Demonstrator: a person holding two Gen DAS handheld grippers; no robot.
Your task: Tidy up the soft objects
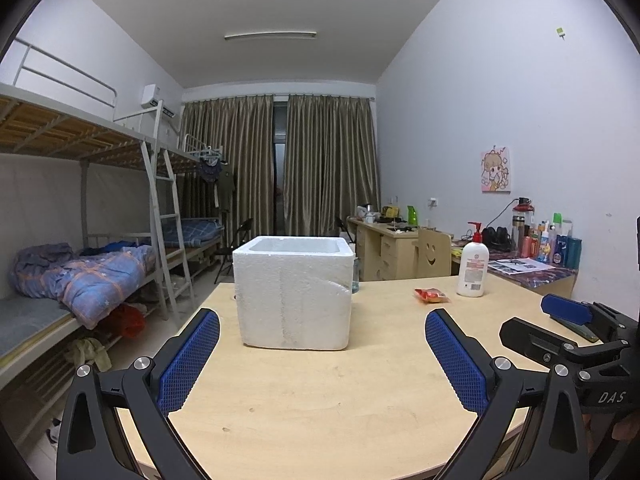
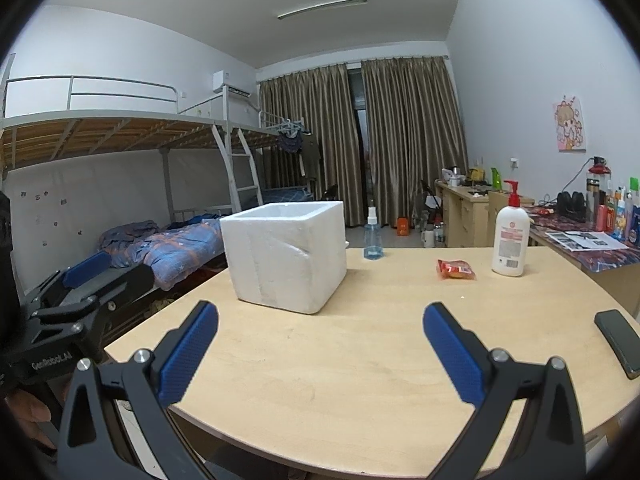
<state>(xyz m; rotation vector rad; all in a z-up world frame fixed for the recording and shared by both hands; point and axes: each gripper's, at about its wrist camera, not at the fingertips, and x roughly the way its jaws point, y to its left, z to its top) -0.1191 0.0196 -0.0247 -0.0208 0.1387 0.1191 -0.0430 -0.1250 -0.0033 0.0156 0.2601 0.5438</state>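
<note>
Red crinkly snack packet lies near the surface's far edge, right of the white foam box. Both grippers, left and right, hover with fingers spread and empty. A hard pinch could crush the packet.

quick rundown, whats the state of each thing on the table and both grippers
left gripper: open, empty, over the table
right gripper: open, empty, over the table
foam box: upright, no lid, dented on one side
red packet: lying flat, apart from the box
lotion bottle: upright, pump on
spray bottle: upright, behind the box
phone: flat, screen dark
</note>
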